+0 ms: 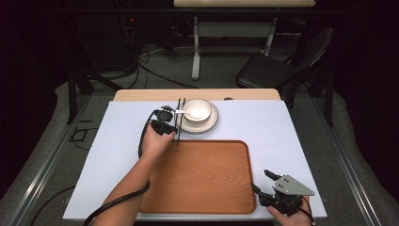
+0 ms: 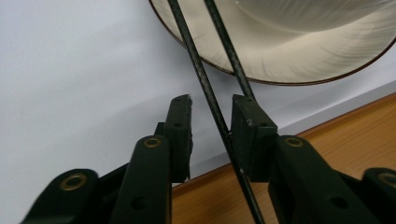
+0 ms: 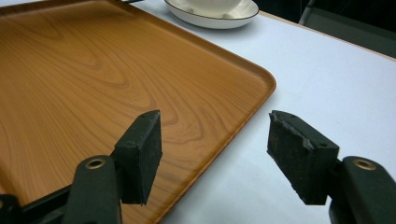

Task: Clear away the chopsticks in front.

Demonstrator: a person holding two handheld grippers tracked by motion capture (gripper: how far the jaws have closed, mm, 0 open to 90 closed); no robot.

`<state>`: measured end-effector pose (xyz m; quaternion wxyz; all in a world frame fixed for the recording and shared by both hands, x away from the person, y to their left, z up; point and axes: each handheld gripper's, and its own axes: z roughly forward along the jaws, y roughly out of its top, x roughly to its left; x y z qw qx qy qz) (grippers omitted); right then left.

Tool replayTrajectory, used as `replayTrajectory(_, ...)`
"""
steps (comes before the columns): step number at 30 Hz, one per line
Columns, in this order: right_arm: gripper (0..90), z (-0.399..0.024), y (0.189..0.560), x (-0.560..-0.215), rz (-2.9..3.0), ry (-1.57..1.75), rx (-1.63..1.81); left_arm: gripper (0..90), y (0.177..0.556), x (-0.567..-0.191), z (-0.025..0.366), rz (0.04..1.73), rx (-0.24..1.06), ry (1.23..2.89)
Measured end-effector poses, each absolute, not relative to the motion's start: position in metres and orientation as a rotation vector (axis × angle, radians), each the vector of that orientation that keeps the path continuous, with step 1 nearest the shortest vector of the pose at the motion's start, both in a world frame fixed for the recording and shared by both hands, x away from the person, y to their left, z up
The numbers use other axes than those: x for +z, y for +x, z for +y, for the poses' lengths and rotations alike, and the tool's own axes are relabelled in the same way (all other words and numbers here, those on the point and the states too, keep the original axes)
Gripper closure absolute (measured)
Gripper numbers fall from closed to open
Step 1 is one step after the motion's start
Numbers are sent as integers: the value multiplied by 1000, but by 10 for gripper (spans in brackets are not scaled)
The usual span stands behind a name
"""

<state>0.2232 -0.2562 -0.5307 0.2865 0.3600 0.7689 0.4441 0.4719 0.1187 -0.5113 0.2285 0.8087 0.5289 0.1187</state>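
Note:
Two black chopsticks (image 1: 179,120) lie side by side on the white table cover, left of a cream plate (image 1: 212,124). The plate carries a white bowl (image 1: 199,108) with a white spoon (image 1: 185,112) in it. My left gripper (image 1: 173,128) reaches down over the chopsticks near the tray's far edge. In the left gripper view its jaws (image 2: 212,116) straddle the chopsticks (image 2: 205,84): one runs along the right pad, and a gap remains on the left. My right gripper (image 1: 261,180) stands open at the tray's near right corner, nothing between its pads (image 3: 215,140).
A wooden tray (image 1: 207,174) fills the middle of the table, with its rounded corner (image 3: 261,84) just ahead of the right jaws. The plate's rim (image 2: 303,60) lies close past the left jaws. Beyond the table stand a black chair (image 1: 277,70) and a desk frame.

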Motion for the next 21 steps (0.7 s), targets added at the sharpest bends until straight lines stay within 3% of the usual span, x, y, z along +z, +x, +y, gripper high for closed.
replayTrajectory(21, 346, -257, 223, -530, 2048, 961, 1191, 792, 480, -511, 117, 1584, 323, 2250)
